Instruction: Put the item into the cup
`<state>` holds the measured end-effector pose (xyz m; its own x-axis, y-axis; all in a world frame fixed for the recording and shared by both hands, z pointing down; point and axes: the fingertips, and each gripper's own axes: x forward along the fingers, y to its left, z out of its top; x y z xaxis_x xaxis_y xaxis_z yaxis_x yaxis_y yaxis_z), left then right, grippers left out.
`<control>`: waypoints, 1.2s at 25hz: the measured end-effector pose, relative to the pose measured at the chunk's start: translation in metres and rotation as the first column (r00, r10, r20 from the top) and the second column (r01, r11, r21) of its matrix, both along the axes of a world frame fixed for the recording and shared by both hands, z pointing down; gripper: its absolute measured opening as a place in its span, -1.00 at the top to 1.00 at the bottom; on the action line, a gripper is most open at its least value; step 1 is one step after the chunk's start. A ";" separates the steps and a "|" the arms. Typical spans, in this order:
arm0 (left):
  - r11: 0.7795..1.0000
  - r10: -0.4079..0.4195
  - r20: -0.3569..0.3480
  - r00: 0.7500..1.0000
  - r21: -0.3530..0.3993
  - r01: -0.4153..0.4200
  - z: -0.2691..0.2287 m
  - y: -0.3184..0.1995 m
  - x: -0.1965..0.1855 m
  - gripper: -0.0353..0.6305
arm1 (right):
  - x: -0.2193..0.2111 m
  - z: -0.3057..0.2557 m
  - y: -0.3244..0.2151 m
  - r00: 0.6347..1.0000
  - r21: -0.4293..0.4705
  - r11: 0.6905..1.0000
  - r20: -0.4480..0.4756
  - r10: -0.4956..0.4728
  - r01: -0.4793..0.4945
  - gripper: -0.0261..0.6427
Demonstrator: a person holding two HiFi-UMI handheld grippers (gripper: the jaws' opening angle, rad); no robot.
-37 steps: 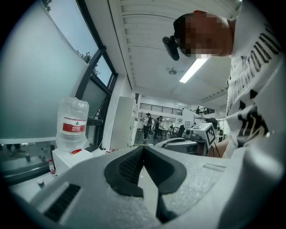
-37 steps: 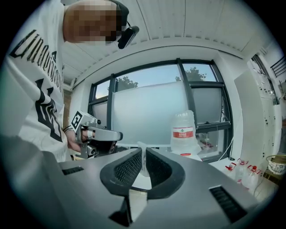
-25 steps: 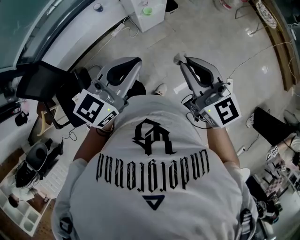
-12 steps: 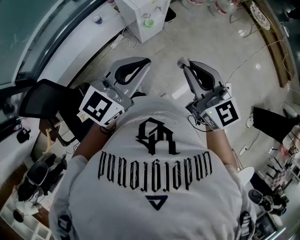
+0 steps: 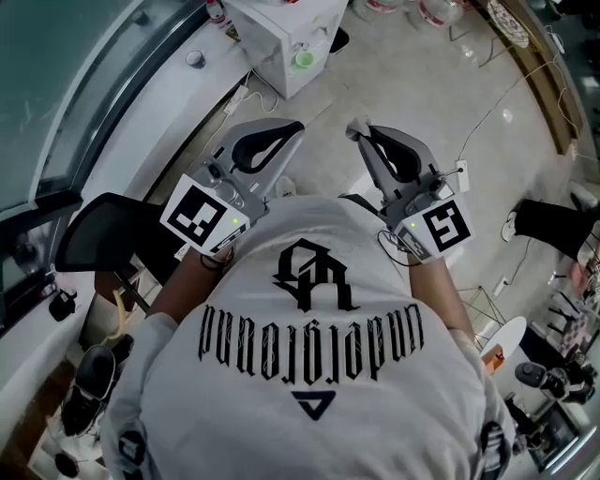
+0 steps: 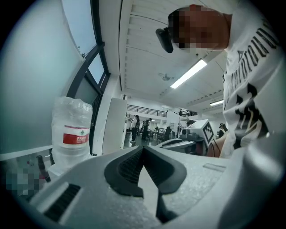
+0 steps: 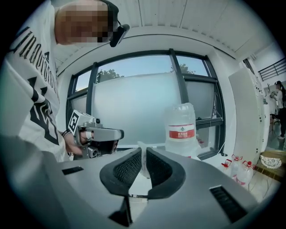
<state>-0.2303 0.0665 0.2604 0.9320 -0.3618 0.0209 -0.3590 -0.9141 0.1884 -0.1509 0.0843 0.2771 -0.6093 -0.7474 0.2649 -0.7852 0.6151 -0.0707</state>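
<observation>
Both grippers are held up in front of the person's chest, side by side and apart. In the head view my left gripper (image 5: pixel 298 127) has its jaws together with nothing between them; the left gripper view (image 6: pixel 142 148) shows the same. My right gripper (image 5: pixel 356 128) is shut on a small whitish item (image 5: pixel 353 123) that sticks out at its tip. In the right gripper view (image 7: pixel 144 157) that pale item (image 7: pixel 142 166) shows in the narrow slit between the pads. A small green cup (image 5: pixel 303 58) stands on a white cabinet (image 5: pixel 272 28) ahead.
A big water bottle (image 6: pixel 71 129) (image 7: pixel 181 129) stands by the window wall. A black chair (image 5: pixel 103 234) is at the left, and cables (image 5: pixel 506 84) run over the tiled floor at the right. A white ledge (image 5: pixel 141 112) runs along the window.
The cabinet with the green cup and the floor have slid down the head view, so the person has moved towards them. Both grippers keep their pose and their jaws are unchanged.
</observation>
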 end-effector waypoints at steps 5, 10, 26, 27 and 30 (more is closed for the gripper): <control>1.000 -0.002 -0.006 1.000 -0.024 0.002 0.007 -0.011 -0.015 0.85 | -0.017 0.006 -0.011 1.000 -0.005 1.000 -0.019 -0.007 0.007 0.82; 0.999 -0.017 0.000 1.000 -0.042 0.017 0.011 -0.023 -0.010 0.85 | -0.014 0.007 -0.025 0.999 -0.004 0.999 -0.043 -0.032 0.032 0.82; 0.977 -0.199 0.042 0.979 -0.070 0.201 0.020 -0.084 0.049 0.85 | 0.057 0.014 -0.102 0.982 -0.014 0.982 -0.016 -0.187 0.187 0.82; 0.974 -0.211 0.043 0.977 -0.071 0.213 0.020 -0.088 0.054 0.85 | 0.063 0.014 -0.106 0.980 -0.012 0.980 -0.016 -0.200 0.200 0.82; 0.965 -0.251 0.044 0.967 -0.067 0.253 0.019 -0.099 0.071 0.85 | 0.083 0.012 -0.117 0.970 -0.004 0.971 -0.013 -0.241 0.241 0.82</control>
<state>-0.1590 -0.0328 0.2790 0.8092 -0.5812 0.0860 -0.5835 -0.7779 0.2331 -0.0679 -0.0327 0.2892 -0.7676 -0.5785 0.2760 -0.6149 0.7861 -0.0625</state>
